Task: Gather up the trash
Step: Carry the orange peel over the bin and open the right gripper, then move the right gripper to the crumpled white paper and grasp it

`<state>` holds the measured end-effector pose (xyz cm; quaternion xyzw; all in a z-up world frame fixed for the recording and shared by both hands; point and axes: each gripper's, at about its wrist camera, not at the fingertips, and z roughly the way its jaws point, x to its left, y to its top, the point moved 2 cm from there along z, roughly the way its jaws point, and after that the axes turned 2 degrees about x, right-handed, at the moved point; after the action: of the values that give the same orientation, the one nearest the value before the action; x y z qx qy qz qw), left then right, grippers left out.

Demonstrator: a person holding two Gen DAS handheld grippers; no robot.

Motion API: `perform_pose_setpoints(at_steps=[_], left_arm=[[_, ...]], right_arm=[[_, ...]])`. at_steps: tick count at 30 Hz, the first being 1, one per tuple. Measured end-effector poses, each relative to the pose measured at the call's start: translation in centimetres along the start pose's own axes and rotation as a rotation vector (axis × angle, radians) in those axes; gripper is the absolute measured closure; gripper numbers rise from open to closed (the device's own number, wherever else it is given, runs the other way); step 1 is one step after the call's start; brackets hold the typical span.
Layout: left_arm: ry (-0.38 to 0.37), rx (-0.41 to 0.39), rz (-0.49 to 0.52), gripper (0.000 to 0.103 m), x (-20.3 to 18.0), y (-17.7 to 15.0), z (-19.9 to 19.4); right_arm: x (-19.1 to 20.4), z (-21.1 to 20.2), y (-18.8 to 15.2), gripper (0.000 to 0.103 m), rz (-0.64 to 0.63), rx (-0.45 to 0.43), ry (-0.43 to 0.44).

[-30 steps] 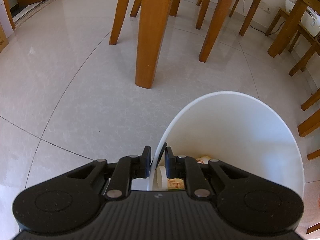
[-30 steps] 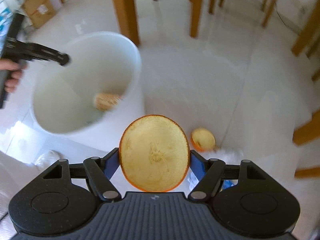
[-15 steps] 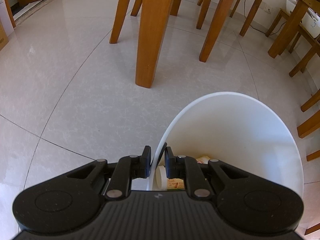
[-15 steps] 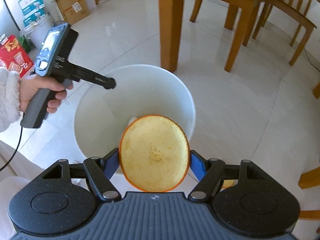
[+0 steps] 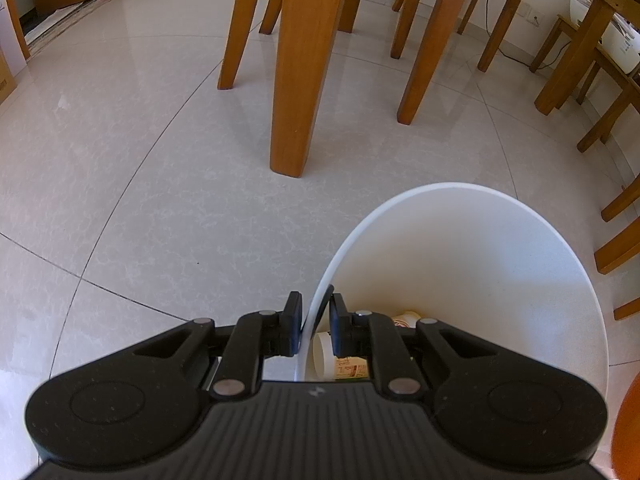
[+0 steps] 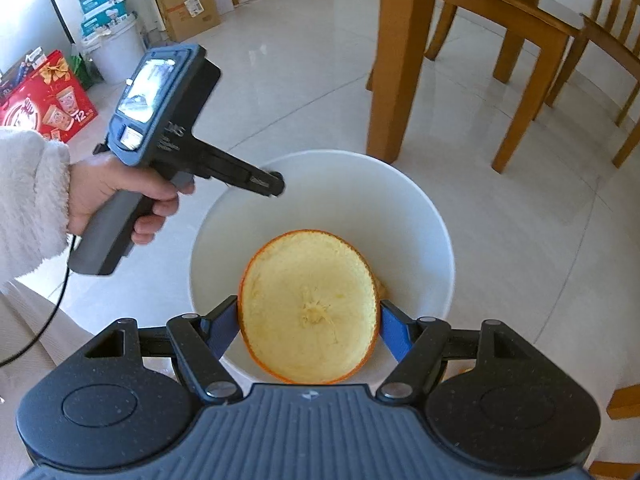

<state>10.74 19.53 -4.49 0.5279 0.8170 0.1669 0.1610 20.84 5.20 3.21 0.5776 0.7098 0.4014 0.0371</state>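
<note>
A white bin (image 6: 408, 208) stands on the tiled floor. My left gripper (image 5: 315, 324) is shut on the bin's rim (image 5: 316, 304), one finger outside and one inside the wall. Paper cups (image 5: 340, 362) lie at the bottom of the bin. In the right wrist view my right gripper (image 6: 308, 320) is shut on a hollow half orange peel (image 6: 310, 308), pale inside facing the camera, held over the bin's opening. An orange edge of that peel (image 5: 626, 432) shows at the lower right of the left wrist view. A hand (image 6: 116, 196) in a white fleece sleeve holds the left gripper's handle (image 6: 160, 128).
Wooden table legs (image 5: 296, 68) and chair legs (image 6: 524, 92) stand just beyond the bin. Cardboard boxes (image 6: 184, 0), a white pail (image 6: 114, 52) and a red gift box (image 6: 44, 104) sit at the far left. A cable (image 6: 44, 328) hangs from the left handle.
My right gripper has carried the orange peel from over the floor to above the bin's opening. The left gripper has kept its hold on the rim.
</note>
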Motion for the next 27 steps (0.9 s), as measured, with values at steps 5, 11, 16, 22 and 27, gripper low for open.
perform_pose_setpoints(at_steps=[5, 11, 16, 22, 27], left_arm=[[-0.002, 0.001, -0.001, 0.091, -0.1, 0.2, 0.1], [-0.003, 0.003, 0.0, 0.091, -0.1, 0.3, 0.1], [0.0, 0.01, 0.001, 0.091, -0.2, 0.3, 0.1], [-0.003, 0.012, -0.007, 0.091, -0.2, 0.3, -0.3], [-0.005, 0.007, -0.001, 0.091, -0.2, 0.2, -0.4]], right_arm=[[1.1, 0.3, 1.0, 0.016, 0.0, -0.032, 0.031], [0.3, -0.5, 1.2, 0.006, 0.047, -0.095, 0.017], [-1.6, -0.8, 0.1, 0.006, 0.098, -0.108, -0.034], [-4.4, -1.2, -2.5, 0.006, 0.18, -0.114, -0.102], [-7.4, -1.8, -5.5, 0.006, 0.285, -0.134, -0.159]])
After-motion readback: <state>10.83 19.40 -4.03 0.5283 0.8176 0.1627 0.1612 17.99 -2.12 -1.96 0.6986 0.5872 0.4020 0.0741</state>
